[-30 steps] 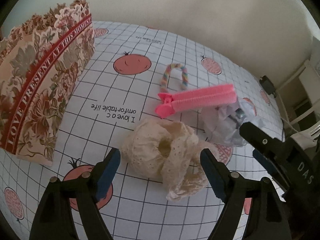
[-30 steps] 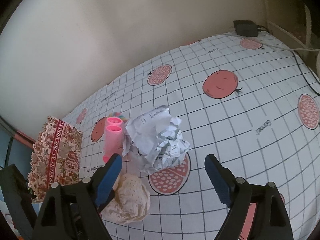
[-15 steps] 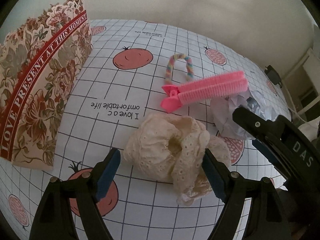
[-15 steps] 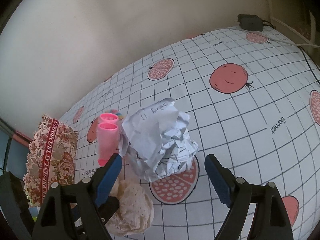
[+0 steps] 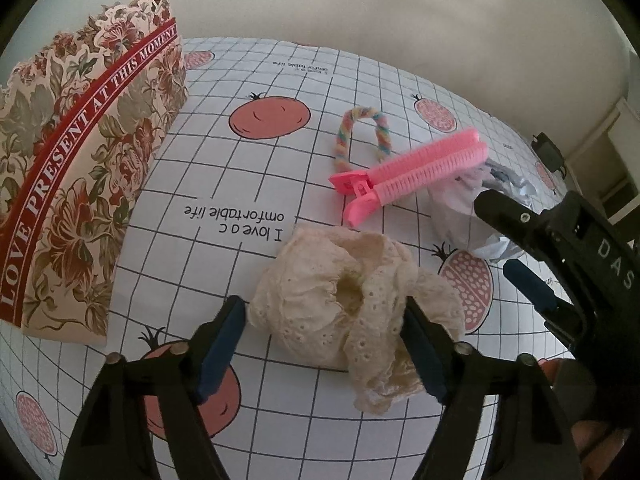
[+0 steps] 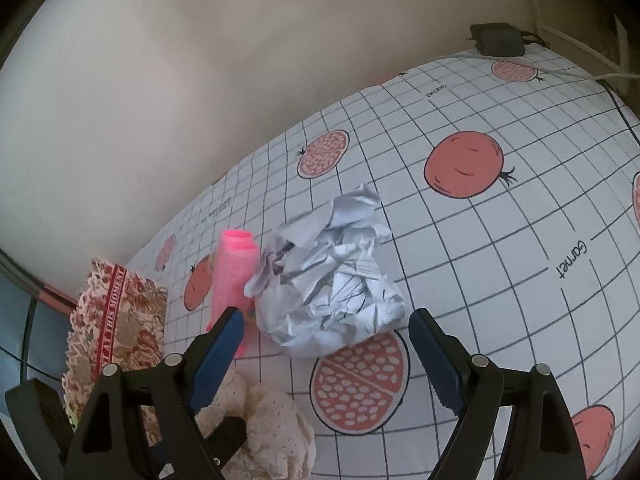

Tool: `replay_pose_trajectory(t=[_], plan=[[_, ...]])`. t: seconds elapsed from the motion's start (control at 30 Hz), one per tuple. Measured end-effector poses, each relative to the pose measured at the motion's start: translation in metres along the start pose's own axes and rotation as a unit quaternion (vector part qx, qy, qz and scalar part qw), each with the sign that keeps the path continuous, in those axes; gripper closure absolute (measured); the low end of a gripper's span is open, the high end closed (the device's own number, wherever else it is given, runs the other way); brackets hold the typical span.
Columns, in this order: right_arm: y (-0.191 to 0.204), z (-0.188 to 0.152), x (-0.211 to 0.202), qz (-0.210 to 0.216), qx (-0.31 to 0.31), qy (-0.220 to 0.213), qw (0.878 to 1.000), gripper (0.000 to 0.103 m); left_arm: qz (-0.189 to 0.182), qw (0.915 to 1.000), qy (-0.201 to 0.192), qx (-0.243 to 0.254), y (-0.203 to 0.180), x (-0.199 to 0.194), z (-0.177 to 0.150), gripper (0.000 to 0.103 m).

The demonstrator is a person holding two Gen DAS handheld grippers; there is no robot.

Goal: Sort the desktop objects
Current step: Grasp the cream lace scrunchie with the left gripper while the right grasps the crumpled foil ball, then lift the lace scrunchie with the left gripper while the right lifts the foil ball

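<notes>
We hold the left gripper (image 5: 320, 344) low over the table (image 5: 280, 128) with its jaws apart, one on each side of the cream lace scrunchie (image 5: 348, 300), because we judge this soft thing is the next one to take; the right-hand pad already touches the lace, while the other stands just beside its edge, so nothing is clamped yet; the scrunchie lies between them, a little toward the right pad, and its loose frill hangs toward us. The right gripper (image 6: 324, 336) is also spread wide, and the crumpled paper ball (image 6: 332, 280) lies just beyond its tips, not yet between them; we think it waits there so both things can be lifted one after the other. The pink hair clip (image 5: 416, 170) touches the paper ball, and the pastel twisted hair tie (image 5: 362, 136) lies behind it toward the far edge; the floral gift bag (image 5: 80, 184) stands upright near the left edge, probably the place for the hair things.
</notes>
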State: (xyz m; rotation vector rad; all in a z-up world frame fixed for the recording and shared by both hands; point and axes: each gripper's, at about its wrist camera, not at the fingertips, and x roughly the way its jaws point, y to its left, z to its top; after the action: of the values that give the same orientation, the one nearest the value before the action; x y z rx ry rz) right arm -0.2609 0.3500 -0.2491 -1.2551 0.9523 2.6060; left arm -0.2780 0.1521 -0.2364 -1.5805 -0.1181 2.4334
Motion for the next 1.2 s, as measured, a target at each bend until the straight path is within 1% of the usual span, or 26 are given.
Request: replay_pose_trajectory(t=[0.07, 0.1, 0.13, 0.17, 0.3, 0.47, 0.53, 0.7, 0.87, 0.93, 1.0, 1.2], plan=[[-0.002, 0.001, 0.003, 0.004, 0.007, -0.002, 1.0, 0.016, 0.0, 1.0, 0.0, -0.002, 0.001, 0.0, 0.0, 0.028], [-0.003, 0.001, 0.003, 0.005, 0.011, -0.002, 1.0, 0.016, 0.0, 1.0, 0.001, -0.001, 0.001, 0.001, 0.0, 0.03], [-0.004, 0.001, 0.004, 0.008, 0.016, -0.003, 1.0, 0.017, -0.001, 1.0, 0.001, -0.001, 0.001, 0.001, 0.0, 0.034], [-0.005, 0.002, 0.004, 0.011, 0.019, -0.004, 1.0, 0.018, -0.002, 1.0, 0.002, -0.001, 0.001, 0.001, 0.0, 0.035], [-0.009, 0.005, 0.004, 0.019, 0.031, -0.009, 0.999, 0.025, -0.002, 1.0, 0.003, -0.001, -0.001, 0.001, 0.0, 0.036], [-0.014, 0.005, 0.004, 0.03, 0.048, -0.012, 0.998, 0.031, -0.002, 1.0, 0.005, -0.003, -0.002, 0.004, 0.001, 0.037], [-0.014, 0.005, 0.004, 0.032, 0.049, -0.011, 0.998, 0.033, -0.003, 1.0, 0.006, -0.003, -0.003, 0.004, 0.002, 0.039], [-0.01, 0.006, 0.0, 0.033, 0.044, -0.018, 0.998, 0.034, -0.006, 0.9999, 0.009, -0.004, -0.006, 0.005, 0.004, 0.043], [-0.014, 0.007, -0.006, 0.028, 0.052, -0.025, 0.998, 0.034, -0.01, 0.9998, 0.015, -0.011, -0.005, 0.007, 0.007, 0.045], [-0.016, 0.008, -0.009, 0.025, 0.056, -0.026, 0.998, 0.034, -0.016, 0.9996, 0.016, -0.014, -0.005, 0.007, 0.007, 0.052], [-0.017, 0.009, -0.015, 0.023, 0.057, -0.032, 0.998, 0.034, -0.021, 0.9995, 0.017, -0.015, -0.006, 0.006, 0.007, 0.054], [-0.014, 0.014, -0.035, 0.006, 0.051, -0.049, 0.997, 0.034, -0.033, 0.9992, 0.015, -0.019, -0.005, 0.003, 0.01, 0.065]])
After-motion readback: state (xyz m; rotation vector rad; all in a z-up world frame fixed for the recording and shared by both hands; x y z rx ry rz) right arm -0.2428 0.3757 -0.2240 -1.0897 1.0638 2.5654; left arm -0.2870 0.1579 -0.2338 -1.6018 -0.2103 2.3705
